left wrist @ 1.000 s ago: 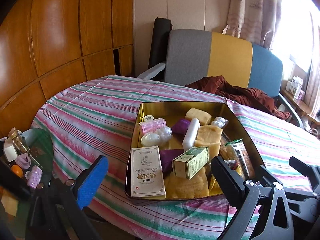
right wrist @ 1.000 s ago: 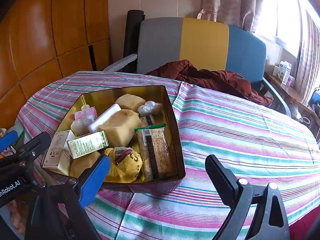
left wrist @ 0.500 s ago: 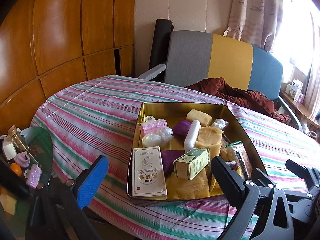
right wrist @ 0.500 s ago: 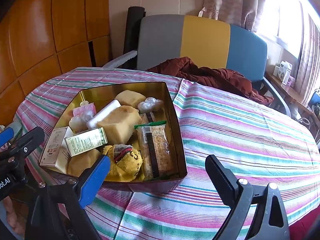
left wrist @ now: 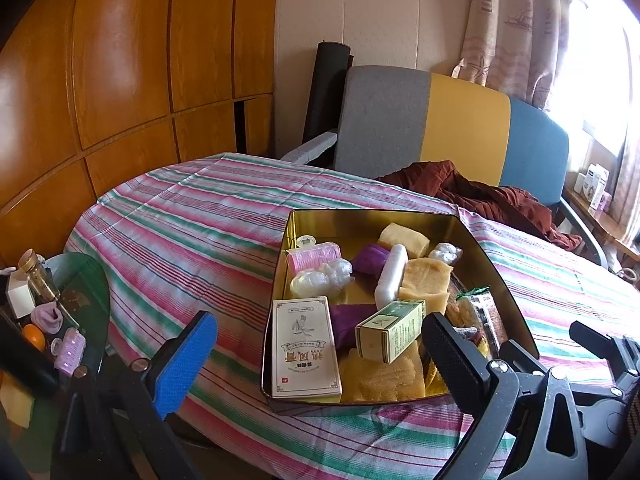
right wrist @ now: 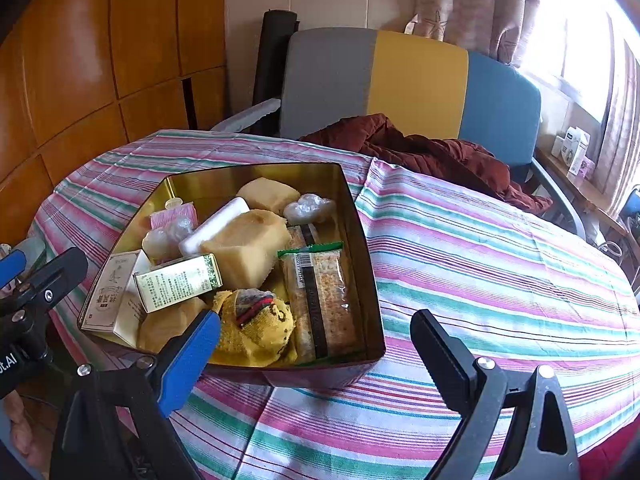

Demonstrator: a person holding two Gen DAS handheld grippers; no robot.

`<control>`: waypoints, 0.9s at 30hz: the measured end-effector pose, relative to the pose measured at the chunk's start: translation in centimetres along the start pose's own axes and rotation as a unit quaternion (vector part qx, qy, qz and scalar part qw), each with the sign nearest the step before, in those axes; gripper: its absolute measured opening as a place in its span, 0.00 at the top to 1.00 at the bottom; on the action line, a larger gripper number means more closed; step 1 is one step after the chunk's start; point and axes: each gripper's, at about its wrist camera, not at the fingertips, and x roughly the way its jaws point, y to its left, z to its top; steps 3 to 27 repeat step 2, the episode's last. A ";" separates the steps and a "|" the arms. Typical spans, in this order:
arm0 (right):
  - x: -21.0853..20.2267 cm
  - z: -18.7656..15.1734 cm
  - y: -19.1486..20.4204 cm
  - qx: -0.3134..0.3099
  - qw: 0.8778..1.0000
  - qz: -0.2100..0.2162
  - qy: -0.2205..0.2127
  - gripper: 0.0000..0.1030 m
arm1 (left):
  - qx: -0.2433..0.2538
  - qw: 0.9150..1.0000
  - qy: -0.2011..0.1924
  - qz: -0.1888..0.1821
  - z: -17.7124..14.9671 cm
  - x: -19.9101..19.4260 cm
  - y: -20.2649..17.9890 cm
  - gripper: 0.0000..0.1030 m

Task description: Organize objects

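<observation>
Left gripper (left wrist: 316,360) jaws wide, nothing held; tin (left wrist: 490,256) sits just ahead between them, white box (left wrist: 305,348) nearest. Right gripper (right wrist: 316,350) jaws wide too, empty; tin (right wrist: 362,248) ahead toward its blue finger (right wrist: 188,362), yellow sock (right wrist: 256,328) just beyond it.

Glossy gold metal tin (left wrist: 372,222), striped cloth tablecloth (left wrist: 192,216), polished wood panelling (left wrist: 120,64)

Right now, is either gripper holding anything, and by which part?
Nothing is held. The left gripper and right gripper are both open, fingers spread with nothing between them, short of the gold tin.
</observation>
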 end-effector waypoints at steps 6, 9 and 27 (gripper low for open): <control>0.0 0.1 0.0 0.000 1.000 0.000 -0.001 0.05 | -0.002 1.000 0.003 -0.001 0.0 0.1 0.2 0.00; 0.0 0.1 0.0 0.000 1.000 0.000 -0.001 0.05 | -0.002 1.000 0.003 -0.001 0.0 0.1 0.2 0.00; 0.0 0.1 0.0 0.000 1.000 0.000 -0.001 0.05 | -0.002 1.000 0.003 -0.001 0.0 0.1 0.2 0.00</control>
